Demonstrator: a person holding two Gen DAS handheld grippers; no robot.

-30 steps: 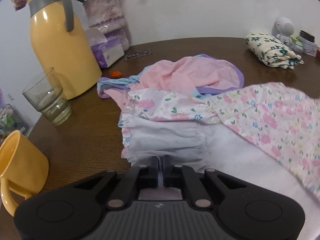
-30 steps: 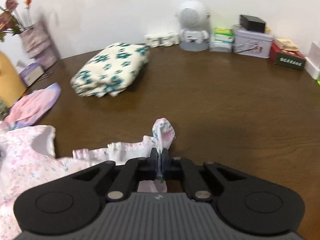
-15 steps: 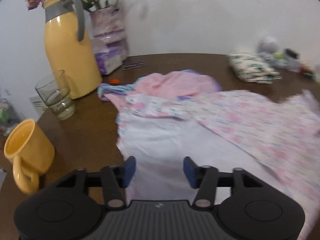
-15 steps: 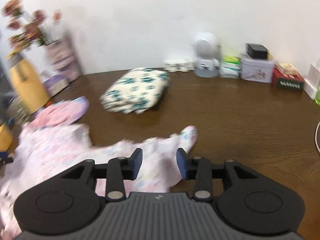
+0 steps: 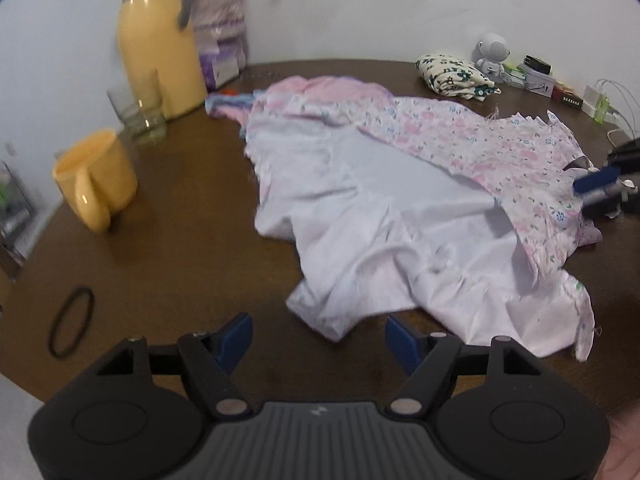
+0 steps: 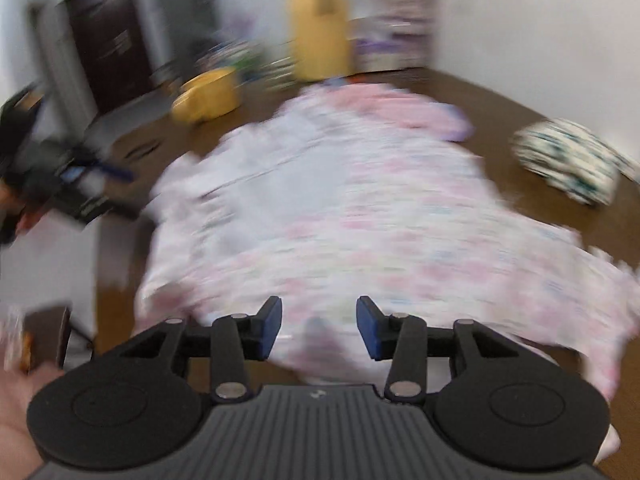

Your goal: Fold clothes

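Brown table (image 5: 168, 264) with one floral garment (image 5: 400, 208), two hand-held grippers (image 5: 319, 340) (image 6: 317, 325) both spread

Brown round table (image 5: 192, 264), floral garment (image 5: 400, 200) spread out, folded clothes (image 5: 452, 76), yellow mug (image 5: 96, 180), glass (image 5: 140, 116), yellow jug (image 5: 160, 48), hair tie (image 5: 72, 322)

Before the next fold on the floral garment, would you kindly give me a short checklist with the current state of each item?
1. Left tongs open and holding nothing: ok.
2. Right tongs open and holding nothing: ok.
3. Floral garment lying flat enough to fold: not ok; it is rumpled, one printed part is turned over the white inside, and it overlaps the pink garment.
4. Near hem within reach of the left tongs: ok, it lies just ahead of them.
5. Yellow mug and glass apart from the cloth: ok.
6. Edge under the right tongs: cannot tell, that view is blurred.
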